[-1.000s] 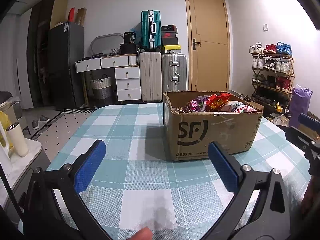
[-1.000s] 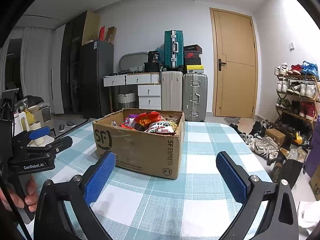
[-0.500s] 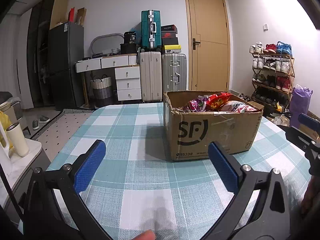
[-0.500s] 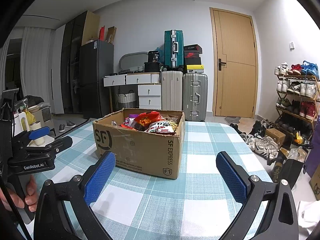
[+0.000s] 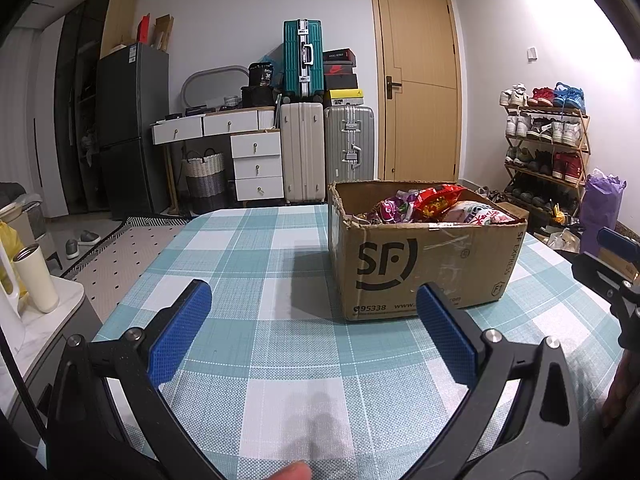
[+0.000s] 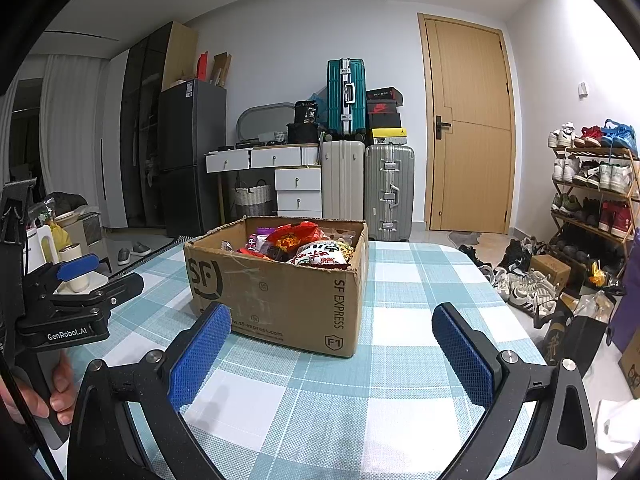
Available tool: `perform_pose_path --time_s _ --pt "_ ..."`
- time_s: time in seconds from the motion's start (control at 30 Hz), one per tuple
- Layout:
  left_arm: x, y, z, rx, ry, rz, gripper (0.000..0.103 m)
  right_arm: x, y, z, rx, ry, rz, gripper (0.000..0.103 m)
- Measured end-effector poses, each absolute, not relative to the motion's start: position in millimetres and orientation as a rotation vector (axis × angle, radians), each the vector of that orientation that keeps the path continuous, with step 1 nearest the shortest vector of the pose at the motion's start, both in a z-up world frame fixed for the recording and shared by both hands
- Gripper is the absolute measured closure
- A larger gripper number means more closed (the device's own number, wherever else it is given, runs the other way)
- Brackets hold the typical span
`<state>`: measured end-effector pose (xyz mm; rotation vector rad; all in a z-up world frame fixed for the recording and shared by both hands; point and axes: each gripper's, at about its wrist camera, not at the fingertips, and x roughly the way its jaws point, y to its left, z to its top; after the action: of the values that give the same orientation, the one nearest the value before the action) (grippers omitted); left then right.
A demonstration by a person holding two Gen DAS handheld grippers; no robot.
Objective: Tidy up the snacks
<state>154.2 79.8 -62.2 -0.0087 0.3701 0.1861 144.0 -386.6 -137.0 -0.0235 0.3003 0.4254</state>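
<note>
A brown cardboard box (image 5: 424,268) (image 6: 280,296) marked SF stands on the checked tablecloth, filled with snack bags (image 5: 436,206) (image 6: 308,246) in red, purple and white. My left gripper (image 5: 314,304) hovers open over the cloth, short of the box and to its left, holding nothing. My right gripper (image 6: 332,328) is open as well, just before the box's near right corner, with nothing between its blue pads. In the right wrist view the left gripper (image 6: 96,272) shows at the left edge, held by a hand (image 6: 36,392).
The table (image 5: 248,248) carries a teal-and-white checked cloth. Suitcases (image 5: 304,148), white drawers (image 5: 256,160), a dark fridge (image 5: 132,128) and a door (image 5: 420,84) line the far wall. A shoe rack (image 6: 592,188) and loose shoes lie on the right. A cup (image 5: 36,276) stands left.
</note>
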Motion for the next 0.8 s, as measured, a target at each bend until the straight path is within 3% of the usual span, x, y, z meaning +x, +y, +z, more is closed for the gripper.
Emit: perform_pose_path --time_s 0.8 --pt "155.1 82.4 -66.5 -0.011 0.380 0.180 0.001 144.1 -387.1 -136.6 -0.022 0.302 0.425 0.001"
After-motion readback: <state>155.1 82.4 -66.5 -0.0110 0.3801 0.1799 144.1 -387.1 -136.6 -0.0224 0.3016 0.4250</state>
